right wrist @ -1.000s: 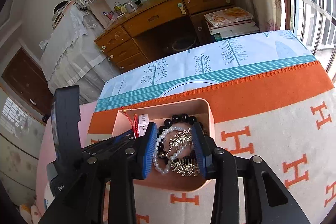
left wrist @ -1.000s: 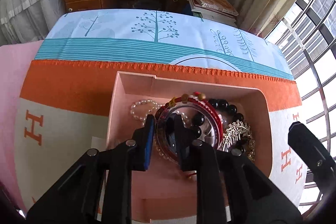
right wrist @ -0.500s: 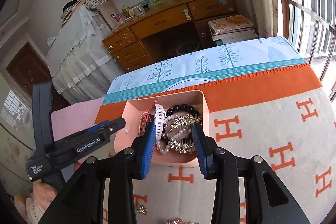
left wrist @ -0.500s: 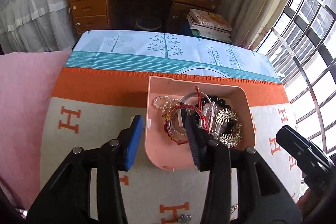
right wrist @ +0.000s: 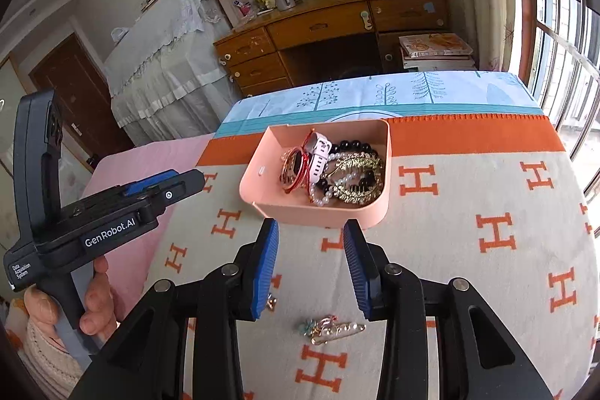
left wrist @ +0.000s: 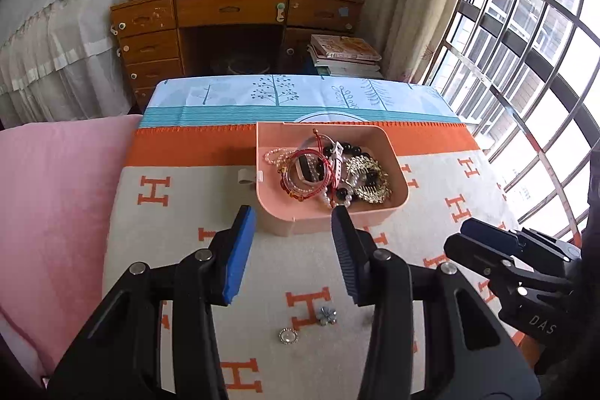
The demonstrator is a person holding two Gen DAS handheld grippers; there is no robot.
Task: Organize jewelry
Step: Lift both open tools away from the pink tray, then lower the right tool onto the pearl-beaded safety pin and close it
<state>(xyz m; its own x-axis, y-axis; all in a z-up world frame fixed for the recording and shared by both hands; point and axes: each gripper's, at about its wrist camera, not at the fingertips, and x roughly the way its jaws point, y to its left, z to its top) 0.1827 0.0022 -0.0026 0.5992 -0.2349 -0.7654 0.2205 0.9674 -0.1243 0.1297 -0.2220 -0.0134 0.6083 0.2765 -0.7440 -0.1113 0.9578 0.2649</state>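
Observation:
A pink tray (left wrist: 275,218) sits on the H-patterned blanket and holds red bangles (left wrist: 305,171), a white watch, pearls, black beads and a gold comb (left wrist: 369,180). It also shows in the right wrist view (right wrist: 311,212). My left gripper (left wrist: 290,225) is open and empty, raised just before the tray's near edge. My right gripper (right wrist: 311,235) is open and empty, also before the tray. Two small brooches (left wrist: 325,315) lie on the blanket below my left gripper. A gold hairpin with a flower (right wrist: 332,325) lies below my right gripper.
The blanket (left wrist: 168,250) covers a table with a blue tree-print cloth (left wrist: 292,96) at the far end. A pink cushion (left wrist: 56,212) lies to the left. A wooden desk stands beyond, and windows are on the right.
Both grippers have pulled back and up from the tray. My left gripper let go of the red bangles, which now lie in the tray, and opened wider.

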